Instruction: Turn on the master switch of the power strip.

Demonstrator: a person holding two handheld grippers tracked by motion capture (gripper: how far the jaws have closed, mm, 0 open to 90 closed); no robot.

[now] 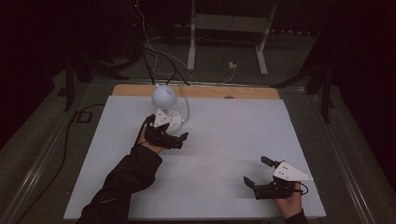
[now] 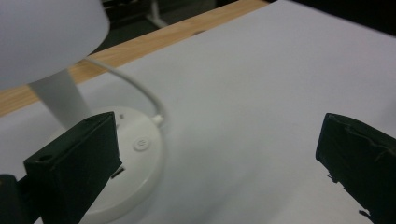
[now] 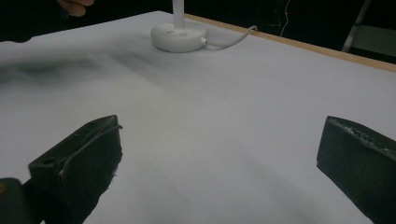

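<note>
One lamp [image 1: 166, 105] is all I am working with: a white desk lamp standing at about eleven o'clock on the pale surface [image 1: 224, 154], near its far edge. My left gripper [image 1: 170, 138] sits just at the lamp's round base [image 2: 135, 163], jaws apart, one of them over the rim near the power button [image 2: 140, 143]. My right gripper [image 1: 261, 175] waits at about five o'clock, well apart from it, jaws also wide and holding nothing. My worry is that a careless nudge could slide the light base, tip the top-heavy globe shade [image 1: 164, 95], or snag the white cable [image 2: 135, 88]. I see no containers here.
</note>
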